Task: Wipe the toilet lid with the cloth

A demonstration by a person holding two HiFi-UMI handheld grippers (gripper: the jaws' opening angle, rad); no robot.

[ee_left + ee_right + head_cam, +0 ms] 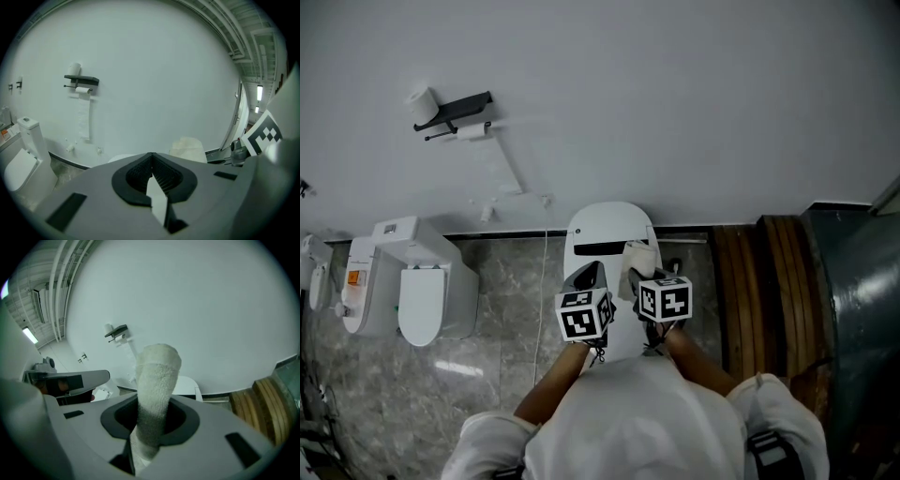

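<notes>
Glowing dimly and evenly, bluish; glinting softly off floor (459,368) at lower left; bending and darkening toward gripper-view edges; blurring close up along bottom.

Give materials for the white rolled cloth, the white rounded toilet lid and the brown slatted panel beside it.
The white rolled cloth looks like looped terry, cotton or microfibre: nubby matte pile. The white rounded toilet lid is smooth, faintly glossy, probably plastic; ceramic can't be ruled out. The brown slatted panel looks like matte wood: parallel curved strips, possibly laminate.
</notes>
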